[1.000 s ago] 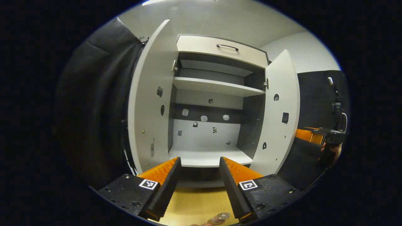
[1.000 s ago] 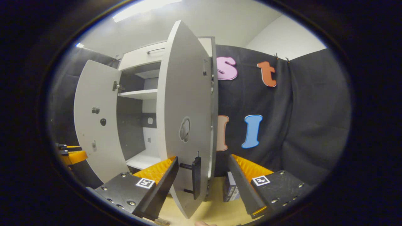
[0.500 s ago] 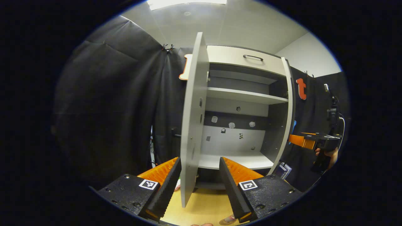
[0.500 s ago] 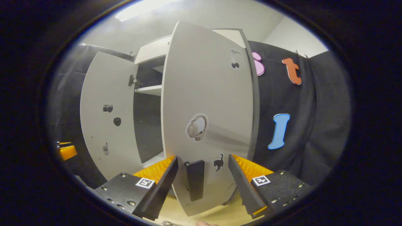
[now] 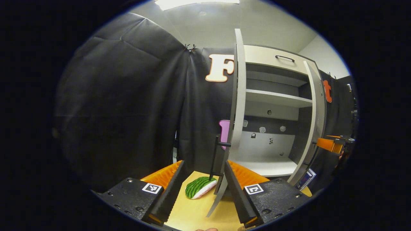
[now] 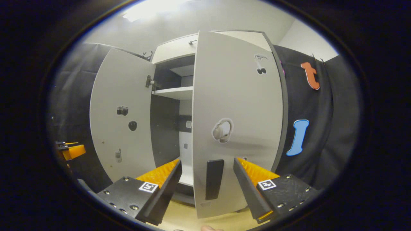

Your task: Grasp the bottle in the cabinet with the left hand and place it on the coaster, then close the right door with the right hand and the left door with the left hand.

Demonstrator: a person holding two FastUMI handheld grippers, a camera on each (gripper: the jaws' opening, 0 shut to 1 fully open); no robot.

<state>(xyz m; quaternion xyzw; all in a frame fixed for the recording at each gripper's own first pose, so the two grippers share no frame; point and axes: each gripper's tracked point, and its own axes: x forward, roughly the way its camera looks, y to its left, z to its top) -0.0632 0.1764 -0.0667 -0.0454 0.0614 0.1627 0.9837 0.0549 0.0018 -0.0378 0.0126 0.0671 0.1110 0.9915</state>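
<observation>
Since a second ago the right door (image 6: 234, 122) has swung nearly shut; the left door (image 5: 236, 112) remains open. Both grippers, left (image 5: 203, 189) and right (image 6: 207, 189), gape empty. We judge the bottle step finished.

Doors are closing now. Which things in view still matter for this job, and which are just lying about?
Job:
right door, nearly shut
its handle, between the right gripper fingers
left door, open
left gripper

Lying about:
watermelon-slice toy on the table
small box beside the cabinet
</observation>
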